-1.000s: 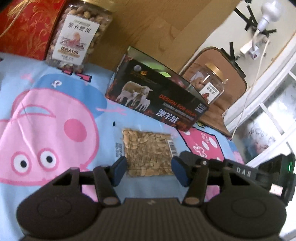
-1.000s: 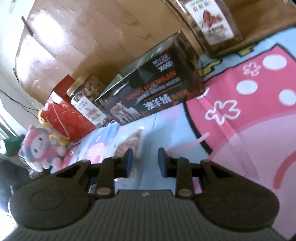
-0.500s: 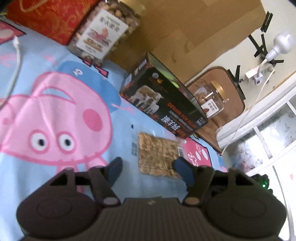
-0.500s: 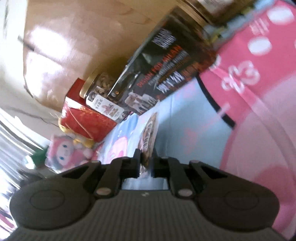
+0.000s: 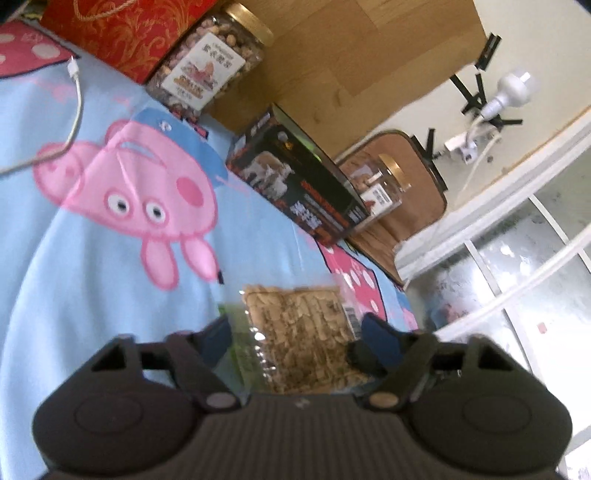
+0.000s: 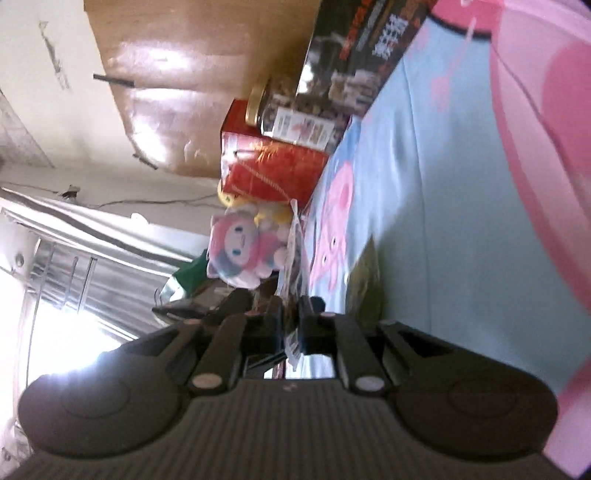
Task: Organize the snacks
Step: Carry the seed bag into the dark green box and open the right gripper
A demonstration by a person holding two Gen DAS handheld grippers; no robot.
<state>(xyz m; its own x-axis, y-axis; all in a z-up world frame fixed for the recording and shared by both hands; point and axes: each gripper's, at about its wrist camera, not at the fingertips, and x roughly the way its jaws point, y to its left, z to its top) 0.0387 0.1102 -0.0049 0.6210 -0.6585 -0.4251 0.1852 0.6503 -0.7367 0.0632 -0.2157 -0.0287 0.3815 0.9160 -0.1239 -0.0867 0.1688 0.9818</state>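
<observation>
Right hand-held gripper (image 6: 291,325) clenched on the edge of a clear snack packet (image 6: 293,254); left hand-held gripper (image 5: 295,334) closing, packet between its pads but not pressed.

Left wrist view: the packet of pale seeds (image 5: 299,332) sits between the blue pads (image 5: 380,334), its clear wrapper close to the left pad, a gap on the other side. It hangs low over the blue cartoon-pig bedsheet (image 5: 74,277). Well beyond it, a dark box with sheep printed on it (image 5: 299,184) stands on the sheet, with a nut jar (image 5: 210,66) and a red box (image 5: 125,33) to one side and a smaller jar (image 5: 384,184) behind. A white cable (image 5: 75,107) lies on the sheet. Right wrist view is rolled on its side; a plush toy (image 6: 243,251) shows past the packet.
</observation>
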